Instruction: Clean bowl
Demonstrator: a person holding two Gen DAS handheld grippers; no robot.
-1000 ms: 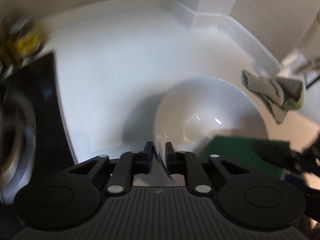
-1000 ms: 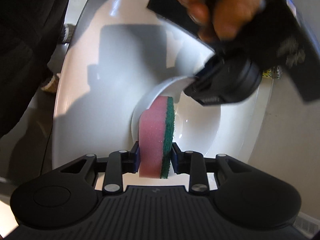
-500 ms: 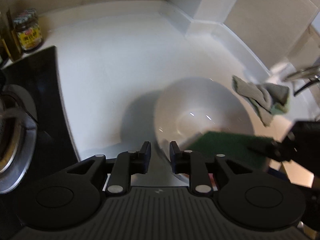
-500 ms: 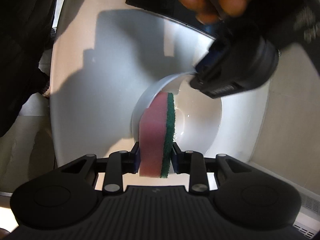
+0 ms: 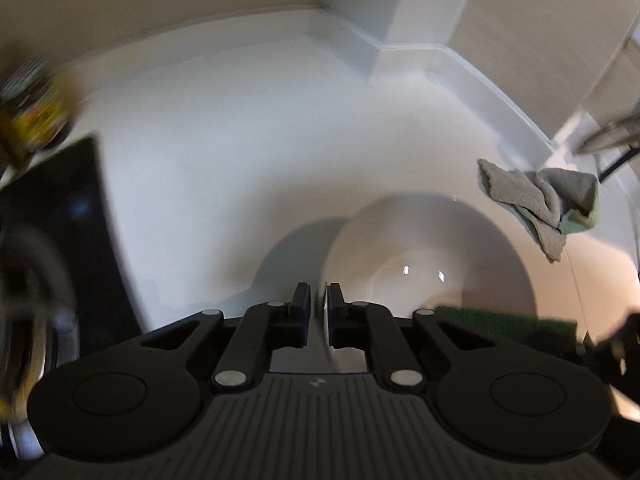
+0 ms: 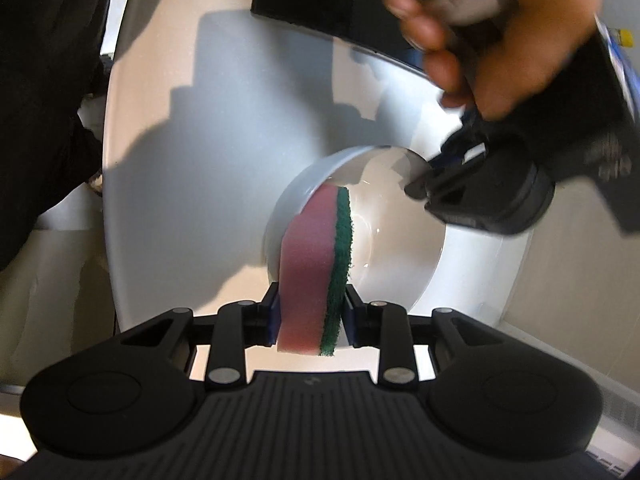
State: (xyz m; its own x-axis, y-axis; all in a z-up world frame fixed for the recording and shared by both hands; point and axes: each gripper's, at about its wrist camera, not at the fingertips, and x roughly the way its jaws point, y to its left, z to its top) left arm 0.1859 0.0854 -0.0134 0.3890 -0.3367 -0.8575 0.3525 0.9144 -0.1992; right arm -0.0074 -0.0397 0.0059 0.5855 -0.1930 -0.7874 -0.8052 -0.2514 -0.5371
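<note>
— One big white countertop (image 5: 240, 140) carries everything, with a black glass cooktop (image 5: 52, 220) at its edge. Where's the task's thing?

— The round white ceramic bowl (image 5: 420, 248) sits on that counter, clear of the cooktop. A crumpled grey cloth (image 5: 540, 200) lies near its far side, not touching.

— Which way does it lie from the scrubbing tool?

— Straight ahead of the right gripper (image 6: 311, 294) and below it. The pink sponge with a green scouring face (image 6: 308, 248) stands on edge. Its long axis points forward over the near rim into the hollow. The green face is turned toward the side where the left hand (image 6: 500, 52) works. I'd say the right hand is the one placed for the inside and need only go forward and down.

— And its hold?

— Both fingers press the sponge's flat sides; it is firmly clamped.

— The other one?

— The left gripper (image 5: 319, 296) is at the bowl's opposite rim. Its jaws have just been closing and stand at a narrow slit, with the rim's thin edge filling it. It looks pinched there, steadying the bowl.
</note>
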